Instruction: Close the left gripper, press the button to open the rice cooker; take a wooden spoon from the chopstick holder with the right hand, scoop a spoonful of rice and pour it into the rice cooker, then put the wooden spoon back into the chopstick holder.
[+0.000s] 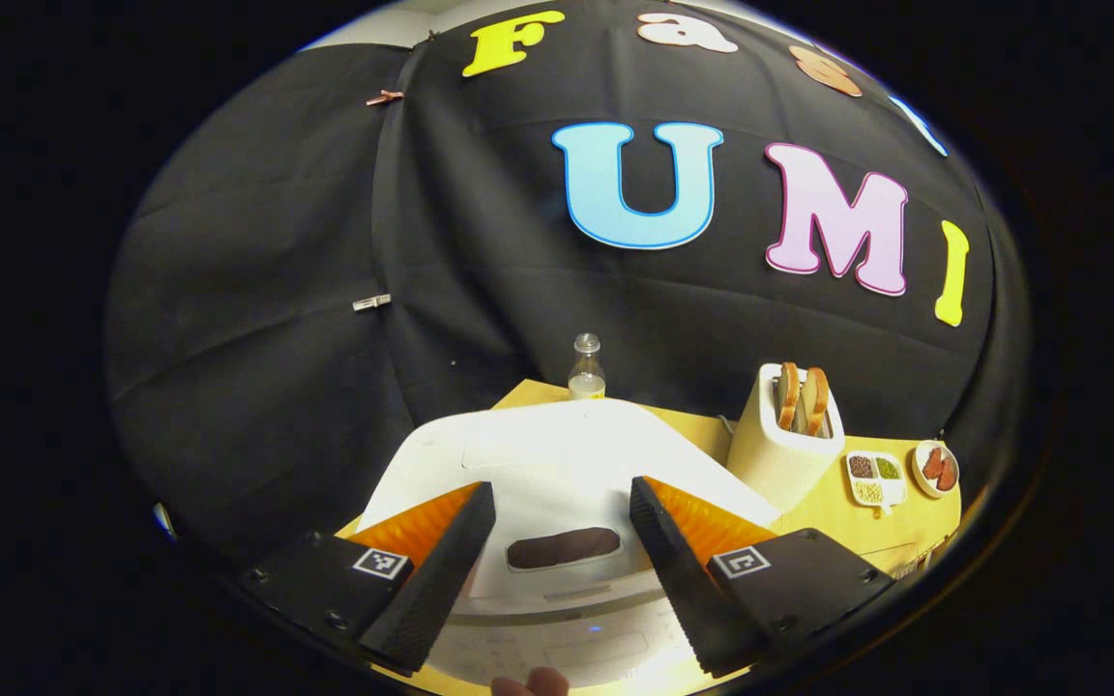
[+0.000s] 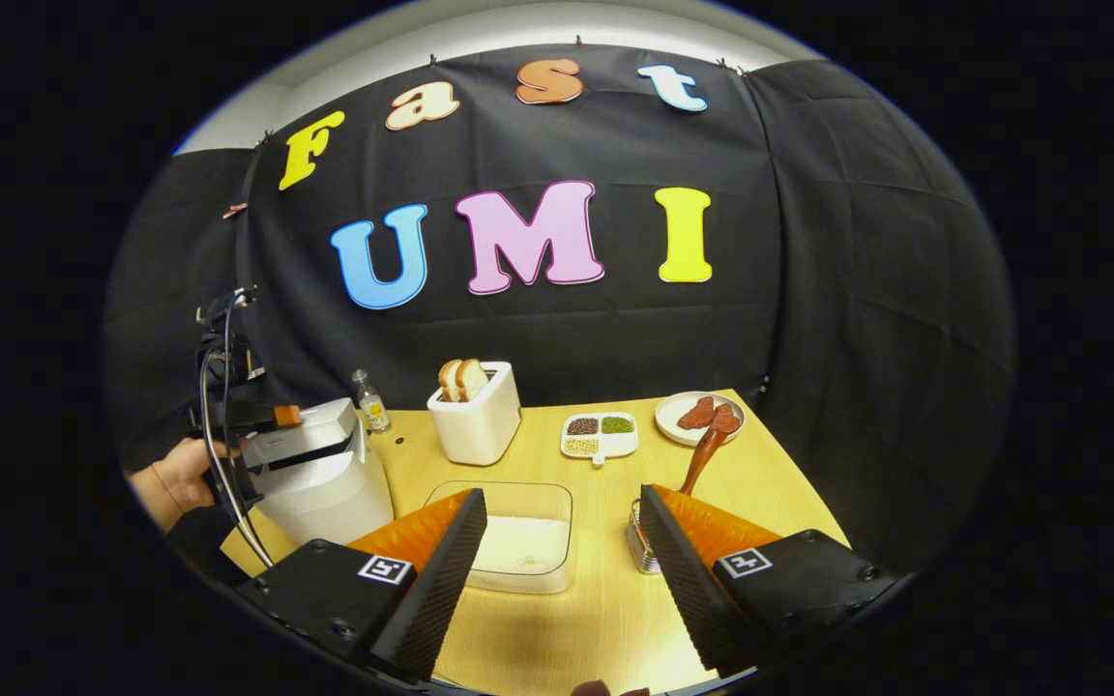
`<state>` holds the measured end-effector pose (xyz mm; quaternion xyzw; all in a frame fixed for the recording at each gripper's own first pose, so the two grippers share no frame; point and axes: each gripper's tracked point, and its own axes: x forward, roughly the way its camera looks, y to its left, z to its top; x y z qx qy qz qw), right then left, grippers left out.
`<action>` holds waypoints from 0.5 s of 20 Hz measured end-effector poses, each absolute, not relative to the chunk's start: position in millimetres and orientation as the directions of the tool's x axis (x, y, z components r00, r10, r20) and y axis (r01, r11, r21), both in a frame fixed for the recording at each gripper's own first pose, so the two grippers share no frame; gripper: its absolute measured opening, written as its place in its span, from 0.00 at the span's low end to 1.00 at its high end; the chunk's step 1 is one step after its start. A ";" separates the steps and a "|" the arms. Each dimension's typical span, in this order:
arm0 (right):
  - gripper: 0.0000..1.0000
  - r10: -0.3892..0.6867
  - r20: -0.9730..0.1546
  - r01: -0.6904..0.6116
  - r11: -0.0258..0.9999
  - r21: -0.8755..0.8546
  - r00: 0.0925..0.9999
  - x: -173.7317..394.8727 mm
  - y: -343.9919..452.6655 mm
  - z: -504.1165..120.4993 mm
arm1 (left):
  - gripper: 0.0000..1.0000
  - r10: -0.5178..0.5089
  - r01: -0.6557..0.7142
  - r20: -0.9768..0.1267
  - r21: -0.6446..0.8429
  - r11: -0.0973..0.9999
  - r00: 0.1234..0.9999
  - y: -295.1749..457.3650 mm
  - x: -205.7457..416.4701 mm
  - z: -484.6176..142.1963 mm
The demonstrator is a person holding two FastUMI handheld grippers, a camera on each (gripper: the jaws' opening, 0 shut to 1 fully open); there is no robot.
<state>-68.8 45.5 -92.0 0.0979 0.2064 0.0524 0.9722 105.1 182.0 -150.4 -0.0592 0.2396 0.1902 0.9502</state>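
Note:
The white rice cooker (image 1: pixel 557 454) lies right under my left gripper (image 1: pixel 562 493), its lid down. The gripper is open, and its fingers straddle the dark oblong button (image 1: pixel 562 548) without touching it. In the right gripper view the cooker (image 2: pixel 325 488) stands at the table's left, with the left gripper (image 2: pixel 252 418) above it, held by a hand (image 2: pixel 170 483). My right gripper (image 2: pixel 565 498) is open and holds nothing. Ahead of it stands a clear box of white rice (image 2: pixel 518 541). The wire chopstick holder (image 2: pixel 642 546) is at its right, and the wooden spoon (image 2: pixel 702 452) leans out of it.
Behind the cooker stands a small glass bottle (image 2: pixel 370 401). A white toaster (image 2: pixel 477 420) with bread slices, a divided dish of beans (image 2: pixel 599 435) and a plate of red pieces (image 2: pixel 697 416) line the back of the yellow table (image 2: pixel 760 483). Black cloth walls the booth.

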 end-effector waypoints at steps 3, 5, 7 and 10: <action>0.98 0.164 -0.381 -0.084 0.973 0.217 0.910 -67.0 56.8 -88.8 | 1.00 0.331 -0.391 -0.486 -0.024 0.920 0.809 176.2 98.7 -161.2; 0.98 0.172 -0.374 -0.094 0.971 0.218 0.911 -64.4 61.8 -86.6 | 1.00 0.330 -0.386 -0.490 -0.015 0.922 0.807 173.5 94.8 -167.1; 0.98 0.180 -0.367 -0.101 0.969 0.226 0.913 -61.0 66.8 -83.4 | 1.00 0.328 -0.387 -0.503 -0.013 0.922 0.800 170.7 91.4 -176.5; 0.99 0.190 -0.359 -0.109 0.966 0.234 0.914 -58.3 70.2 -80.6 | 1.00 0.328 -0.383 -0.513 -0.003 0.924 0.793 166.8 87.9 -184.7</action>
